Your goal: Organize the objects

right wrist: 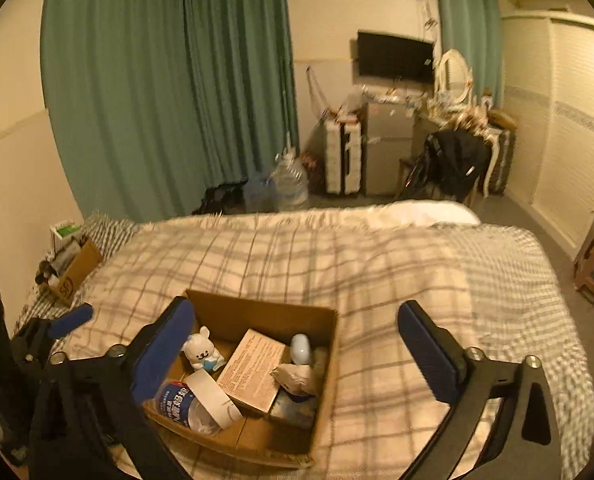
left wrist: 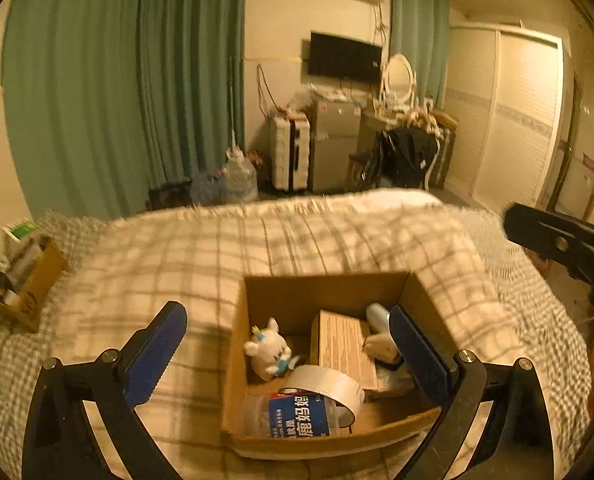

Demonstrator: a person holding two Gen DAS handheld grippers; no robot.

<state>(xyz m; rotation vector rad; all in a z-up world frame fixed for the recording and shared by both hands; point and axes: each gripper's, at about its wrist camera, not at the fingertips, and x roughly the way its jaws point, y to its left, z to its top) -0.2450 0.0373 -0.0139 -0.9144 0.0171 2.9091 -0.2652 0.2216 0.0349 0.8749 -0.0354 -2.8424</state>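
- A bedroom with green curtains (right wrist: 169,88), a wall television (right wrist: 395,58) and a white wardrobe (left wrist: 513,120); a bed (right wrist: 337,256) under a checked cover fills the foreground.
- An open cardboard box (right wrist: 265,312) sits on the bed's near edge, towards the near left corner in the right wrist view.
- Inside it lie a white plush toy (left wrist: 267,350), a small printed carton (right wrist: 253,368), a tape roll (left wrist: 329,388), a blue-labelled plastic bottle (right wrist: 181,402), a pale rounded bottle (right wrist: 301,348) and a crumpled bag (right wrist: 295,376).
- A second, smaller cardboard box (right wrist: 77,270) of odds and ends rests at the bed's far left edge.
- The left tongs (left wrist: 289,350) are spread wide over the box, pinching nothing.
- The right tongs (right wrist: 297,346) are likewise spread and empty, their left finger over the box's left wall.
- Judgement: the gathering step looks finished or nearly so, as no loose item shows on the cover.
- The next move likely calls for checking for stragglers, or gripping opposite box walls to shift it.
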